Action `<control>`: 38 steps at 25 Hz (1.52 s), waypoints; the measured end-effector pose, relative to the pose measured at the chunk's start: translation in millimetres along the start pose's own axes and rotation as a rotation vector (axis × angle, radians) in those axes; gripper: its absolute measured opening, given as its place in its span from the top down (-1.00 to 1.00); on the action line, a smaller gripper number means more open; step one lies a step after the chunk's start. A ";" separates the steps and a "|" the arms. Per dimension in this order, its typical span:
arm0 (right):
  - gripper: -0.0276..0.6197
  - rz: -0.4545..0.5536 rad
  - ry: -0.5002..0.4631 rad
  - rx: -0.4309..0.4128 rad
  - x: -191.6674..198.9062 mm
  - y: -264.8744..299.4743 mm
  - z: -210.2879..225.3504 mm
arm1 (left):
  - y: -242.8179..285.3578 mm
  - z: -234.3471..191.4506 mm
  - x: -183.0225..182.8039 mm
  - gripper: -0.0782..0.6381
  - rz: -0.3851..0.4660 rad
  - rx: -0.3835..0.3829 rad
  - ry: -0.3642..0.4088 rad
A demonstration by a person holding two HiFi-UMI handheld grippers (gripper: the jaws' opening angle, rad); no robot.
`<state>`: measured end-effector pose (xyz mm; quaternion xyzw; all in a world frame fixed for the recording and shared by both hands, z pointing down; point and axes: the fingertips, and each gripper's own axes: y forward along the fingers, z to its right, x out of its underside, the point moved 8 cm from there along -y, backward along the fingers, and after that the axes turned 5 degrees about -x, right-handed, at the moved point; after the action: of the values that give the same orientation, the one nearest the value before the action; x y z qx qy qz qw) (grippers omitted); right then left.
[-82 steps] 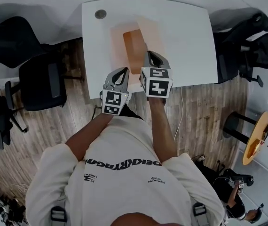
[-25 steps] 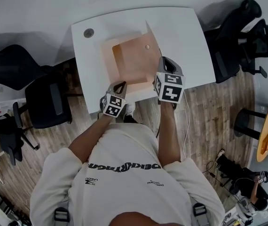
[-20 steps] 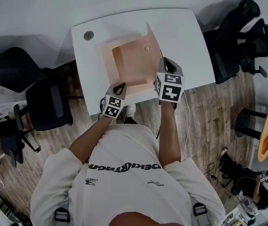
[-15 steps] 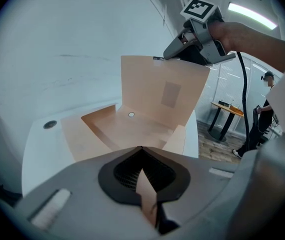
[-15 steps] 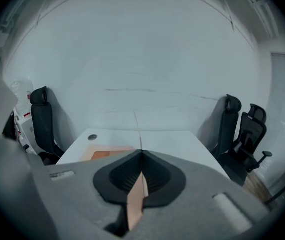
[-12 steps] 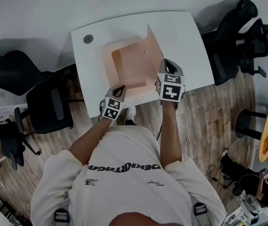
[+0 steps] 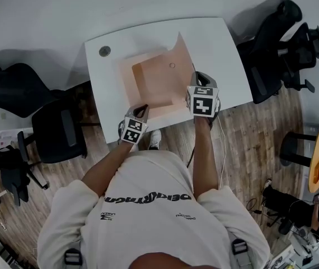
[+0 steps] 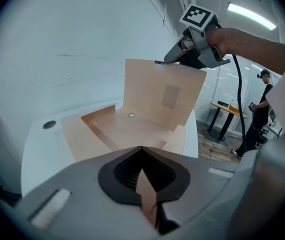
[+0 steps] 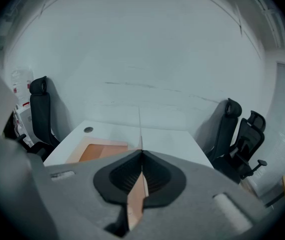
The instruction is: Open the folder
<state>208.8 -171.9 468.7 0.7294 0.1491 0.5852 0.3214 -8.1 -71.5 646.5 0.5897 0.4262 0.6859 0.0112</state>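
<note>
A tan paper folder (image 7: 148, 86) lies on the white table (image 7: 215, 43). Its cover (image 7: 179, 58) stands lifted along the right side, and a round fastener (image 7: 172, 65) shows on the inside. My right gripper (image 7: 200, 76) is shut on the cover's near edge; in the right gripper view the sheet (image 9: 137, 196) runs edge-on between the jaws. My left gripper (image 7: 141, 109) is shut on the near edge of the folder's lower part (image 8: 147, 199), at the table's front. In the left gripper view the raised cover (image 8: 160, 96) hangs from the right gripper (image 8: 178, 58).
A round cable hole (image 7: 104, 51) sits at the table's far left corner. Black office chairs stand to the left (image 7: 53, 125) and right (image 7: 274, 43) of the table. A round wooden side table (image 7: 318, 161) and a person (image 8: 264, 106) are off to the right.
The folder lay closed at first; now its cover is raised. Over the last second my right gripper drew the cover slightly nearer and rightward. The left gripper stayed put.
</note>
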 end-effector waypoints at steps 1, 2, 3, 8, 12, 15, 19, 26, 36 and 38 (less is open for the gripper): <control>0.90 -0.001 -0.006 0.001 -0.3 1.2 0.8 | 0.0 -0.3 -0.2 0.80 -0.001 0.001 -0.001; 0.90 -0.003 -0.009 0.000 -0.3 2.1 2.2 | 0.0 -0.2 -0.7 0.80 -0.002 0.003 -0.002; 0.90 -0.006 -0.009 -0.001 -0.2 2.5 3.9 | 0.0 0.2 -1.3 0.80 -0.004 0.006 -0.002; 0.90 -0.009 -0.041 0.011 -1.9 4.9 12.4 | 0.5 2.1 -3.8 0.80 -0.007 0.015 0.003; 0.90 -0.018 -0.051 0.016 -3.8 8.8 16.3 | 0.1 -0.4 -2.9 0.80 -0.004 0.024 -0.015; 0.90 -0.026 -0.062 0.022 -5.4 9.2 18.0 | -0.5 0.3 -1.9 0.80 -0.001 0.045 -0.045; 0.90 -0.035 -0.069 0.026 -5.5 12.3 23.2 | -0.8 0.2 -4.6 0.80 0.003 0.062 -0.050; 0.90 -0.063 -0.093 0.034 -6.3 20.3 29.5 | -2.5 -1.1 -5.5 0.80 0.013 0.087 -0.061; 0.90 -0.122 -0.117 0.044 -6.4 30.0 43.5 | -3.2 -2.3 -5.2 0.80 0.009 0.089 -0.057; 0.90 -0.129 -0.123 0.049 -5.2 31.0 46.3 | -3.3 -2.2 -4.1 0.80 0.008 0.089 -0.056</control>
<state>246.5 -211.8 479.7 0.7604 0.1900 0.5134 0.3493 -10.3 -72.8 641.3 0.6104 0.4534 0.6494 -0.0060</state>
